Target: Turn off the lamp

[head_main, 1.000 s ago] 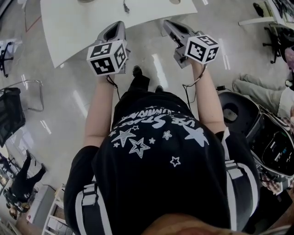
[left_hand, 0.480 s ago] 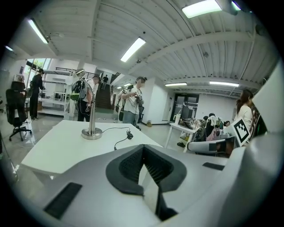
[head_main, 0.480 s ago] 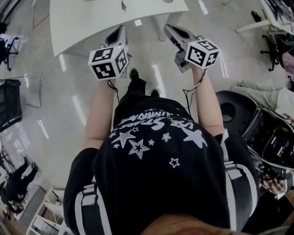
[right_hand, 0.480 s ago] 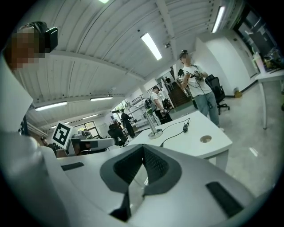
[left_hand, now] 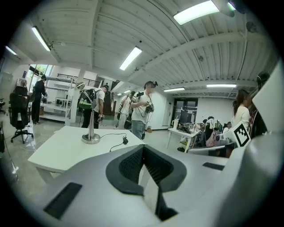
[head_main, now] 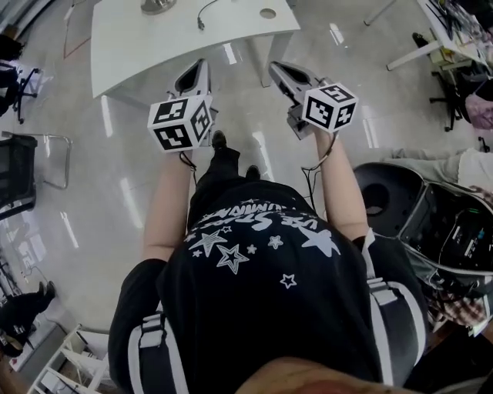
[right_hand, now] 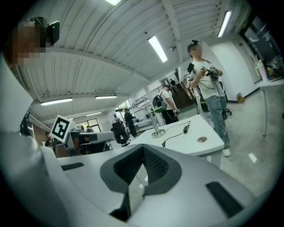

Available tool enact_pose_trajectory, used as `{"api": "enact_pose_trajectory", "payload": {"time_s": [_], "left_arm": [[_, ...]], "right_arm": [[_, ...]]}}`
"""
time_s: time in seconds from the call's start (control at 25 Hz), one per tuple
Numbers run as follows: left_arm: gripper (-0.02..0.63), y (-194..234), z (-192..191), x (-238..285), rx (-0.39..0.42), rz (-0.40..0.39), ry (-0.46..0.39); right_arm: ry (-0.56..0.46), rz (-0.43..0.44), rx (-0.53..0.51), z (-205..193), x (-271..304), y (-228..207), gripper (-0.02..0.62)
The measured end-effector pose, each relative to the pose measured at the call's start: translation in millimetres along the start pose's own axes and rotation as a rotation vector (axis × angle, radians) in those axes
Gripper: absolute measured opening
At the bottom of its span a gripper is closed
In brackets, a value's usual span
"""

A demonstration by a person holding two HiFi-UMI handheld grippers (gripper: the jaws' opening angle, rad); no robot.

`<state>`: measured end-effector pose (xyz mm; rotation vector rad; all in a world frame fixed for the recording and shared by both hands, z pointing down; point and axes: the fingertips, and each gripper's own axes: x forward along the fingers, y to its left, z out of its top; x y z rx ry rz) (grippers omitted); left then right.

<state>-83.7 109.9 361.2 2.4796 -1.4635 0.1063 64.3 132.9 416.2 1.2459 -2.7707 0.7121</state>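
The lamp [left_hand: 91,133] stands on a white table [head_main: 154,46], with a round metal base [head_main: 158,6] and a thin upright pole. Its cable runs across the tabletop with a small inline switch [left_hand: 125,141]; the right gripper view shows the lamp [right_hand: 156,128] and the switch [right_hand: 186,129] too. My left gripper [head_main: 196,71] and right gripper [head_main: 279,71] are held side by side in front of the person's body, short of the table's near edge. Both point toward the table. In both gripper views the jaws are shut with nothing between them.
Several people stand beyond the table [left_hand: 144,108]. The tabletop has a round cable hole [head_main: 267,13]. A black round machine [head_main: 385,192] sits on the floor at the right, and a dark chair [head_main: 15,173] at the left. More desks stand at the far right [left_hand: 188,133].
The table has come closer in the head view, and the lamp base now shows at the top edge. Both grippers have moved forward toward the table, still shut.
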Motion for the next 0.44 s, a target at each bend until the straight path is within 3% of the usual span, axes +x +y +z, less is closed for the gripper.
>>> {"api": "enact_pose_trajectory", "payload": {"time_s": [0.44], "left_arm": [[0.011,-34.5,-0.3,-16.2,0.008,-0.017,-0.014]], "right_arm": [[0.008,-0.001,-0.006,-7.6,-28.7,7.1,0.006]]}}
